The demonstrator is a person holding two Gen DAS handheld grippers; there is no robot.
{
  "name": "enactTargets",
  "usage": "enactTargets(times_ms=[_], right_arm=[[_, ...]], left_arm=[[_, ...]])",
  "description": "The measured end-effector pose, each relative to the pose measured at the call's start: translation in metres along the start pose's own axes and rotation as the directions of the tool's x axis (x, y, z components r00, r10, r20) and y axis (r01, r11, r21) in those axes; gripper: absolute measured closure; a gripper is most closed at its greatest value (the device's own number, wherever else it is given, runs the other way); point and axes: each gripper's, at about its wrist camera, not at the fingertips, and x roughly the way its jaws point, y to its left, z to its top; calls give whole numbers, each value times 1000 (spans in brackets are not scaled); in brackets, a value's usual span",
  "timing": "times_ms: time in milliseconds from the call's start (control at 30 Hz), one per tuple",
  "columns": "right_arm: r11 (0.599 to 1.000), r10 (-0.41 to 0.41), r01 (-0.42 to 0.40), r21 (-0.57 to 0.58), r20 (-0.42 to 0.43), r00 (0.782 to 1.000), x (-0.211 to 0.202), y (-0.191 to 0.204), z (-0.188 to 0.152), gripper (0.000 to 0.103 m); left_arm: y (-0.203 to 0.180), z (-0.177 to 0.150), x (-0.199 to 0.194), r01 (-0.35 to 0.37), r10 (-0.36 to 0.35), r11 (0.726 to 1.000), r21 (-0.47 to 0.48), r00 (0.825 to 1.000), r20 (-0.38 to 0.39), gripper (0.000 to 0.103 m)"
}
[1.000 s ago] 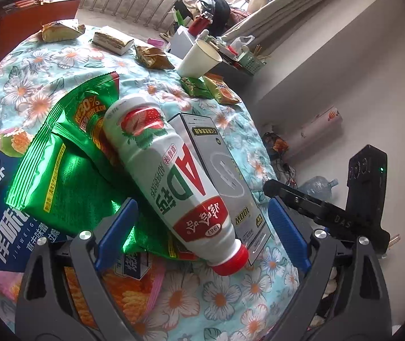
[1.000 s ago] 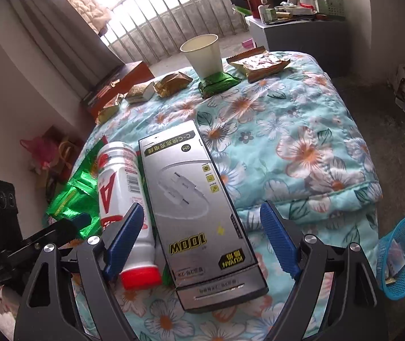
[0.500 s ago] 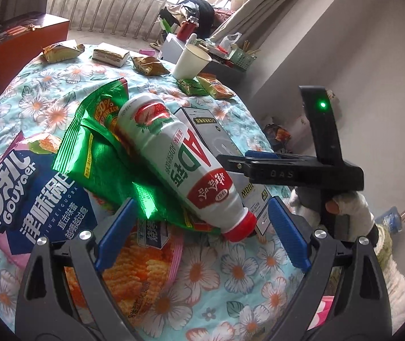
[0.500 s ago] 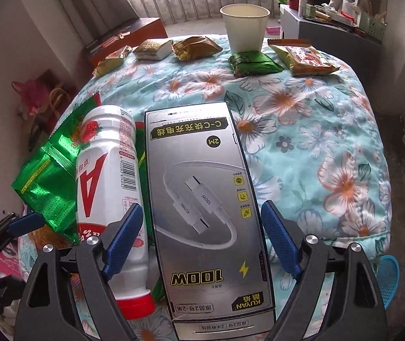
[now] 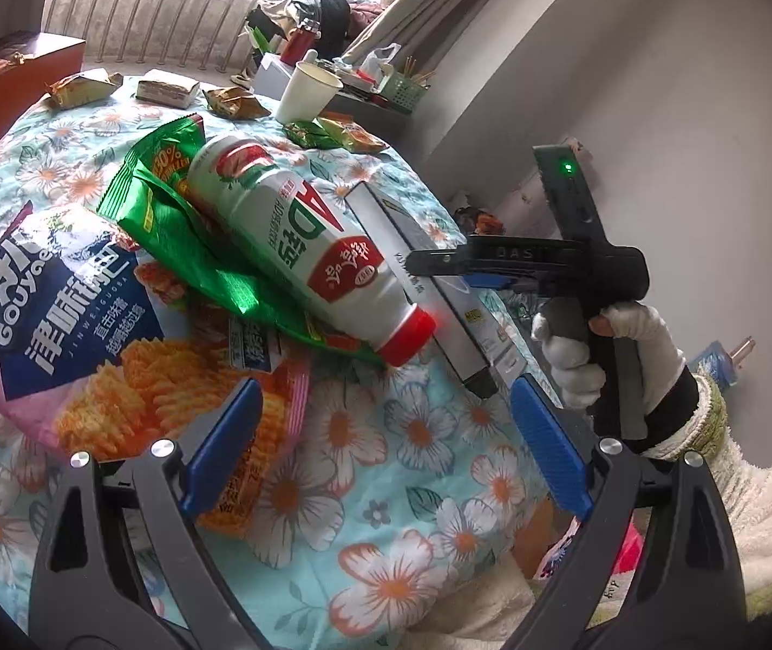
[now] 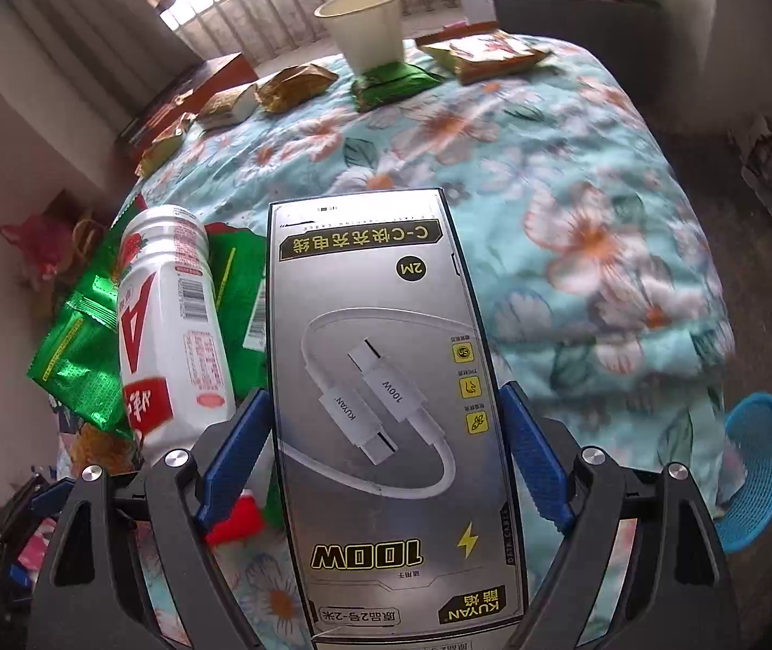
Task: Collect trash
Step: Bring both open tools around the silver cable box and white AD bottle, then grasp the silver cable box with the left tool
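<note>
Our right gripper (image 6: 386, 460) straddles the cable box (image 6: 386, 379), jaws spread; closing crooked may catch the bottle (image 6: 169, 336). Left gripper (image 5: 386, 444) spread, empty.

Cable box (image 6: 391, 395): "100W", "2M", "KUYAN", "C-C".
Milk bottle (image 5: 299, 249): large red "AD".
Chip bag (image 5: 61, 325): "GOUYGE", "JINWEIGUOBA".
Green snack bag (image 5: 169, 200): "30%".
Right gripper (image 5: 499, 260): "DAS".
</note>
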Motion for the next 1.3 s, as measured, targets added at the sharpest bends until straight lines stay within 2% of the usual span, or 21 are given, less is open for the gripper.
enactTargets(times_ms=[100, 233, 333, 467, 500, 567, 600, 633, 833, 967, 1067, 1233, 1300], right_arm=[[986, 53, -51, 158, -4, 999, -10, -23, -30, 21], [954, 139, -139, 265, 18, 990, -25, -32, -65, 20], [911, 248, -247, 331, 41, 968, -33, -32, -90, 20], [856, 327, -327, 401, 71, 942, -33, -36, -122, 19], [835, 362, -359, 416, 75, 929, -29, -34, -128, 19], [765, 476, -453, 457, 72, 876, -22, -32, -141, 19], [740, 519, -489, 461, 70, 852, -21, -29, -147, 19], [725, 544, -512, 461, 73, 836, -21, -28, -151, 19], [747, 471, -486, 454, 154, 868, -44, -46, -158, 19], [793, 388, -432, 430, 192, 902, -61, -52, -164, 19], [821, 339, -394, 413, 202, 919, -69, -55, -170, 19], [847, 285, -349, 401, 212, 935, -80, -81, -178, 19], [850, 276, -343, 399, 218, 936, -81, -85, -179, 19]], left_arm=[[-2, -8, 1, 17, -17, 1000, -1, 1000, -24, 14], [-7, -18, 3, 51, -51, 999, -8, 997, -56, 14], [-14, -25, 4, 68, -67, 998, 8, 995, -73, 14], [-20, -32, 7, 85, -83, 996, 13, 992, -97, 14], [-22, -33, 10, 88, -86, 996, 12, 991, -102, 14], [-25, -35, 11, 93, -92, 996, 6, 989, -113, 14], [-26, -35, 12, 95, -93, 995, 6, 989, -116, 14], [-28, -36, 12, 96, -95, 995, 8, 988, -120, 14], [-44, -30, 28, 67, -61, 997, 38, 987, -151, 14], [-61, -25, 52, 31, -13, 996, 83, 980, -199, 14], [-69, -21, 76, 7, 15, 996, 93, 971, -237, 14], [-80, -22, 106, -93, 129, 985, 144, 955, -267, 14], [-79, -23, 112, -113, 148, 984, 138, 949, -280, 14]])
